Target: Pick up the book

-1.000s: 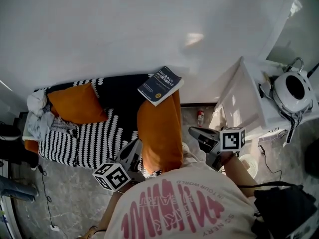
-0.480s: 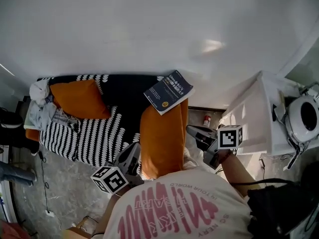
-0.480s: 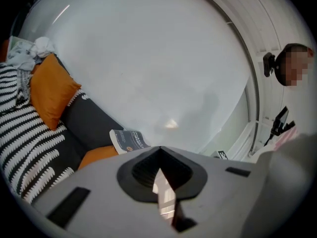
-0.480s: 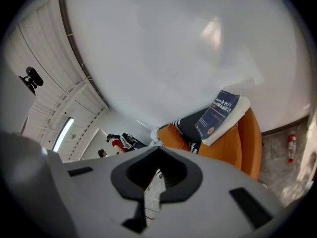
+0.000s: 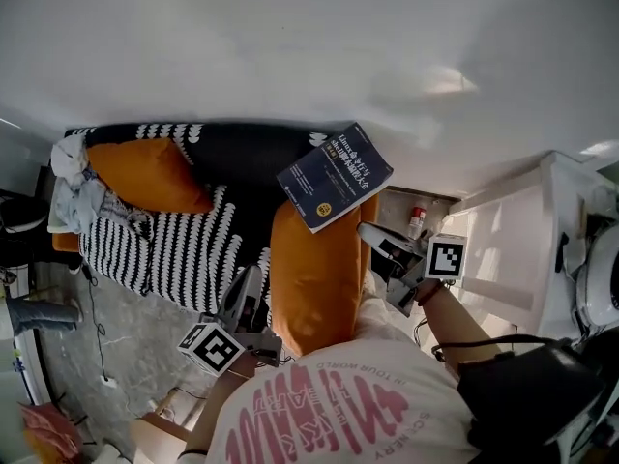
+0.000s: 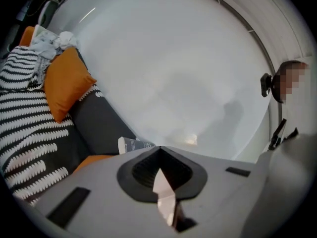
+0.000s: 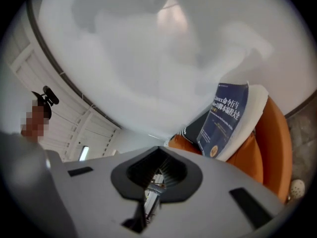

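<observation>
Right gripper (image 5: 368, 232): jaws together, nothing between them. Left gripper (image 5: 250, 280): the same, shut and empty.

Change over the last second: both grippers have travelled forward toward the sofa (image 5: 164, 249), and the head view has closed in with them, so the dark blue book (image 5: 334, 175) now sits larger and nearer centre. The book itself has not shifted. It lies cover-up on the far end of the long orange cushion (image 5: 314, 278), tilted, with its far edge close to the white wall.

Meaning for the task: approach phase only, no contact yet. Judged next need: jaws must part before either can take an edge.

Pose: the right gripper points up-left at the book's near corner, tips just below it, with the forearm coming in from the lower right. The left gripper lies along the cushion's left flank, pointing toward the wall, well short of the book. The right gripper view shows the cover ahead and to the right.
</observation>
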Motion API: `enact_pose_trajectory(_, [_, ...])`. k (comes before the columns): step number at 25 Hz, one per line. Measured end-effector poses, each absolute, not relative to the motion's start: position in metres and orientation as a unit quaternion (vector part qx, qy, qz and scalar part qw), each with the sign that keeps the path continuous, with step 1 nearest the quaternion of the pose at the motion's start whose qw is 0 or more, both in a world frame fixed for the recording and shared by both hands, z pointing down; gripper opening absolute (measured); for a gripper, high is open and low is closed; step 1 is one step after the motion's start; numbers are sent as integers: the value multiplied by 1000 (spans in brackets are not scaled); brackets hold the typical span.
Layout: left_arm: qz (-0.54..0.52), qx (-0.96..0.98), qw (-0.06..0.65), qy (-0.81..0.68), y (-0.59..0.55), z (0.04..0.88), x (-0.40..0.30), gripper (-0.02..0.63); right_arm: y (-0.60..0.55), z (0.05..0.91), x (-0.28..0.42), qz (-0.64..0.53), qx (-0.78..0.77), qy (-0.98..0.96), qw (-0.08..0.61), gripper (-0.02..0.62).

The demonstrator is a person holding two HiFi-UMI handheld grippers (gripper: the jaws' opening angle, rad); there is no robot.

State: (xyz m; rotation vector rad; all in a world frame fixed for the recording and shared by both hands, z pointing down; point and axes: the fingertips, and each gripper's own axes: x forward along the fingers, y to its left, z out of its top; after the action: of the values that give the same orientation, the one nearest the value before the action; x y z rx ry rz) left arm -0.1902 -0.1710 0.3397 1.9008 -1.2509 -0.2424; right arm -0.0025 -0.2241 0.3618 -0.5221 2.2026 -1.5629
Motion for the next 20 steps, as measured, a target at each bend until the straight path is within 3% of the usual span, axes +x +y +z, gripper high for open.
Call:
enact_pose_trajectory(9, [-9,751,371,-546,-239,403,-185,6,-277,442,0,-578,-181,777,170,8])
enact_pose_trajectory(15, [-18,748,387,-540,-287,441,-184,6,-280,464,16,-565,-168,789,175,14])
enact_pose_trajectory(17, [-28,747,393,-536,-301,454,-184,8,-280,469,23,-564,-159,789,187,44])
enact_pose_trajectory(20, [-21,738,410,-536,-309,475,-186,8,-276,474,30,-566,-140,789,191,202])
